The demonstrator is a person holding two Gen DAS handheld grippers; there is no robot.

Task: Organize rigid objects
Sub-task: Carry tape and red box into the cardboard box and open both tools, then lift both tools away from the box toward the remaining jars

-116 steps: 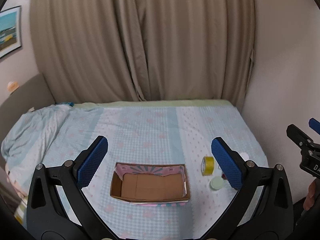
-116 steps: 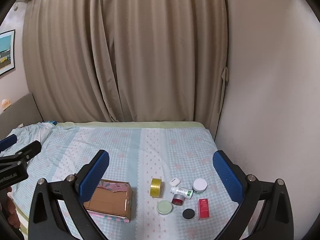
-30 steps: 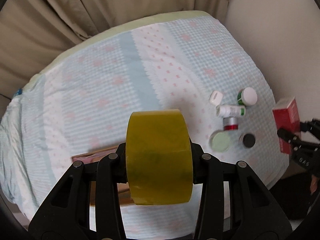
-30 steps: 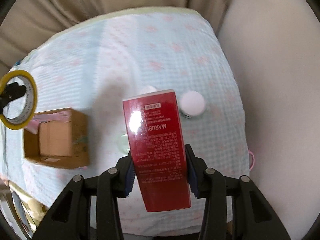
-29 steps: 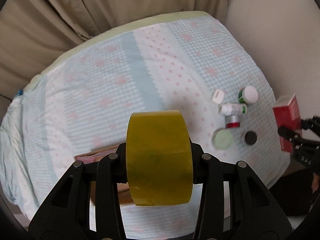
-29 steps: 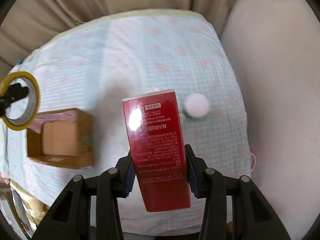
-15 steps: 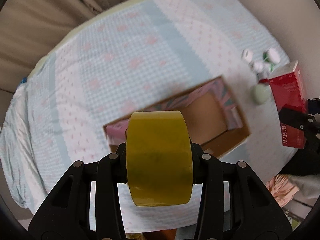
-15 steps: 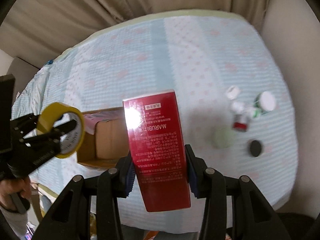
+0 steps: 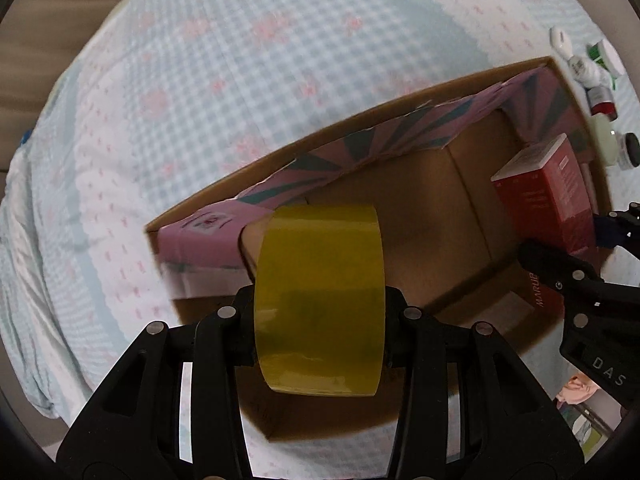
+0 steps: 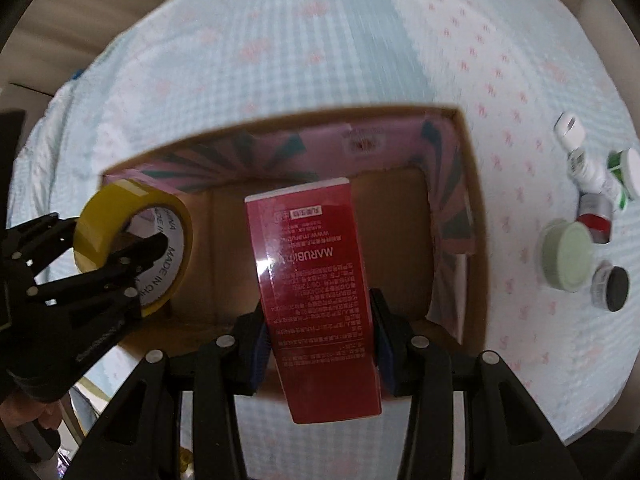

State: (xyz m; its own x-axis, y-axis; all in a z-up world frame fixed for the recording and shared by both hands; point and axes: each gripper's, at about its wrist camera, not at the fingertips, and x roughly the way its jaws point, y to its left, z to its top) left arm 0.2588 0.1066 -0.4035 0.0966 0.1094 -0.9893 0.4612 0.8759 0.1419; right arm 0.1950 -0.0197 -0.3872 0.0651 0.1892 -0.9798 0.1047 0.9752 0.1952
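My left gripper [image 9: 320, 300] is shut on a yellow tape roll [image 9: 318, 280] and holds it over the left part of the open cardboard box [image 9: 360, 120]. My right gripper [image 10: 320, 328] is shut on a red carton [image 10: 312, 272] and holds it over the box [image 10: 476, 184] near its middle. In the right wrist view the tape roll [image 10: 132, 240] and the left gripper [image 10: 120, 264] show at the box's left end. In the left wrist view the red carton [image 9: 544, 196] and the right gripper [image 9: 560, 256] show at the box's right end.
The box lies on a bed with a blue checked sheet [image 10: 320, 40]. To its right lie several small items: a white bottle [image 10: 584, 168], a green-lidded jar [image 10: 566, 258], a black-lidded jar [image 10: 612, 284], a red-and-silver tube [image 10: 596, 218] and a white cap [image 10: 568, 130].
Both grippers have come down close over the box, which now fills both views. The tape roll and the red carton stay gripped.
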